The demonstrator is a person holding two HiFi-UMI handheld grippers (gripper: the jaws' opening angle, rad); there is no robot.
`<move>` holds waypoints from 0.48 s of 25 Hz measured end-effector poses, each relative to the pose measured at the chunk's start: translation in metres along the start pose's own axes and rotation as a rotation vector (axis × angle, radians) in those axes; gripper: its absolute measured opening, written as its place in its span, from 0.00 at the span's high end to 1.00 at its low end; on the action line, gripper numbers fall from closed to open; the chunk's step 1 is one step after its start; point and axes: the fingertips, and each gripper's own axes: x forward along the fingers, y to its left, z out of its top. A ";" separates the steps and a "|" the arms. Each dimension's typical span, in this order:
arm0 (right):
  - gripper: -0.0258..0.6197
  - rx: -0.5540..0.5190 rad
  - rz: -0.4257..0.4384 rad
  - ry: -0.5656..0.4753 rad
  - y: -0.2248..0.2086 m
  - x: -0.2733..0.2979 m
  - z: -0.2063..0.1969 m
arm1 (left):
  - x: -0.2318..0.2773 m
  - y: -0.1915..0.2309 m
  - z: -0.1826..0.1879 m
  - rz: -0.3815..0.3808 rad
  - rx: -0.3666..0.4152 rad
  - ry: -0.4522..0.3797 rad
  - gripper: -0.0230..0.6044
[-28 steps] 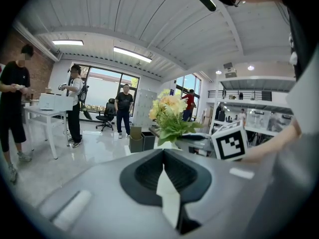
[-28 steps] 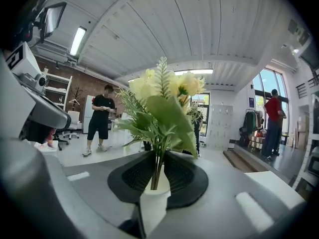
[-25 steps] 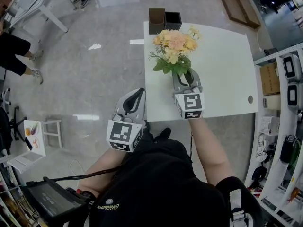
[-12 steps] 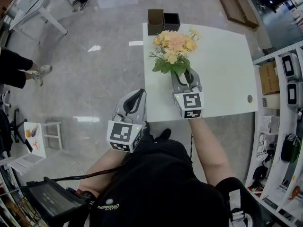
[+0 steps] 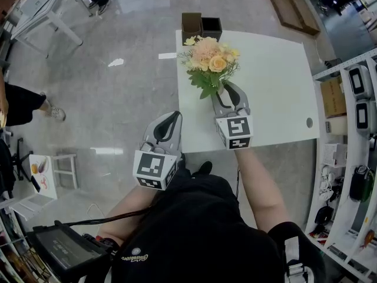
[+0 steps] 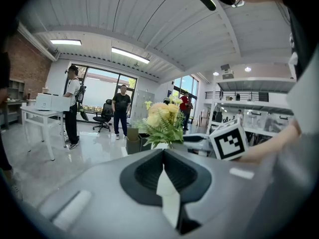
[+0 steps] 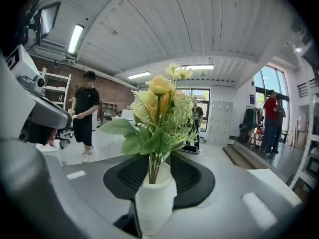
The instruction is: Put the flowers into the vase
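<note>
- Flowers [image 5: 207,55] already standing in the white vase [image 7: 154,203], upright on the table [image 5: 277,87] near its left edge.
- Right gripper [image 5: 231,93] flanking the vase, jaws just eased apart, pads seemingly clear of it; likely a release.
- Left gripper [image 5: 171,118] off the table's near corner, jaws together, empty, kept out of the way.
- Two dark boxes [image 5: 200,25] close behind the blooms; bare tabletop to the right, pull-back path open.

Glossy grey floor [image 5: 118,111]; white table [image 5: 277,87]; brick wall [image 6: 22,68]; ceiling strip lights [image 6: 130,55]; large windows [image 6: 99,89].
</note>
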 end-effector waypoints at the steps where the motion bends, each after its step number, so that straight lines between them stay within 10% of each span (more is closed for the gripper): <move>1: 0.74 0.002 -0.001 0.001 0.000 -0.001 0.000 | 0.000 0.000 0.000 -0.002 0.001 -0.001 0.95; 12: 0.75 0.013 -0.024 -0.006 -0.007 -0.017 -0.001 | 0.004 -0.008 0.004 -0.024 0.009 -0.010 0.95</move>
